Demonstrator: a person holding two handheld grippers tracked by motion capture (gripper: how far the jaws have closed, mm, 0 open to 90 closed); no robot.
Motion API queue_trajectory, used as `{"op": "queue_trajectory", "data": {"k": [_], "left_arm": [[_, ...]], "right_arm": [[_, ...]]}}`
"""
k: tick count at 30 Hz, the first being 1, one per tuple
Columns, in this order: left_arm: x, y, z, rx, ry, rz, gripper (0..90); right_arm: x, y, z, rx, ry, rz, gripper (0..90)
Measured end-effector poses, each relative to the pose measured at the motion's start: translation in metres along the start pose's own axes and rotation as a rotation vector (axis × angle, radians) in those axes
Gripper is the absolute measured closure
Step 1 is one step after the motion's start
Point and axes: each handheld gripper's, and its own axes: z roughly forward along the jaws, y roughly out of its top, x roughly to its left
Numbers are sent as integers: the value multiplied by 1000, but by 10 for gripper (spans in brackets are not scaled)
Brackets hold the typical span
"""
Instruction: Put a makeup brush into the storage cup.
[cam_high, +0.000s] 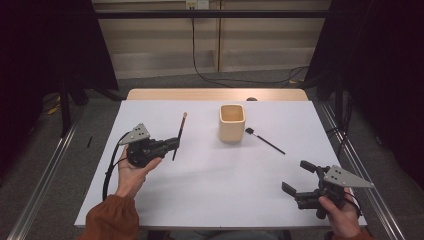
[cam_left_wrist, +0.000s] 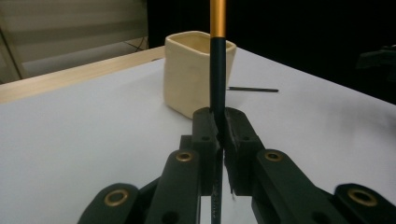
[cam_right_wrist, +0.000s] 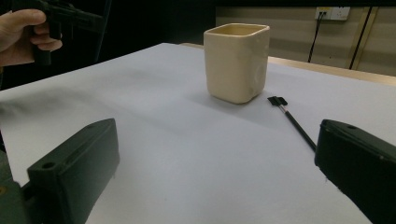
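**Brush clamped in left gripper, lifted off the sheet**

Held in the left gripper (cam_high: 172, 144): 1 slim brush (cam_high: 179, 135) with a dark shaft, a gold-orange band higher up and a pale tip at the far end. Gripped near its lower end, jaws clenched tight on the shaft, as seen close up in the left gripper view (cam_left_wrist: 217, 93). Raised above the left half of the table, well apart from the cup (cam_high: 232, 122), standing roughly upright between the jaws in that view.

Counted: 2 brushes, 1 cup, 2 grippers. Second brush (cam_high: 265, 140) black, thin, with a small flat black head, lying flat on the sheet just right of the cup, also seen in the right gripper view (cam_right_wrist: 292, 121). Cup cream-coloured, squarish with rounded corners, upright and open at the top, near the far middle of the table.

Right gripper (cam_high: 295, 177) low over the near right corner, jaws spread wide, nothing between them.

White sheet (cam_high: 210, 185) covering a pale wooden table (cam_high: 215, 94). Grey floor around, dark curtains at both sides, light wall panels and a black cable behind.
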Motion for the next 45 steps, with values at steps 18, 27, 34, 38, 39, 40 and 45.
{"op": "queue_trajectory", "data": {"k": [18, 27, 34, 38, 39, 40, 45], "left_arm": [[-21, -5, 6, 2, -55, -18, 839], [-26, -10, 16, 14, -75, -8, 839], [-33, -7, 20, 8, -95, -2, 840], [-37, -6, 23, 14, -105, 3, 839], [-37, -7, 24, 14, -107, 8, 839], [-38, -7, 25, 16, -110, 8, 839], [-43, -8, 30, 26, -124, 7, 839]], "right_arm": [[14, 20, 24, -5, 84, -6, 6], [24, 34, 46, -32, 152, -19, 13], [32, 42, 65, -38, 199, -30, 13], [35, 47, 72, -42, 208, -33, 13], [36, 48, 74, -45, 208, -34, 15], [37, 48, 75, -45, 211, -35, 26], [43, 48, 85, -28, 231, -37, 33]]}}
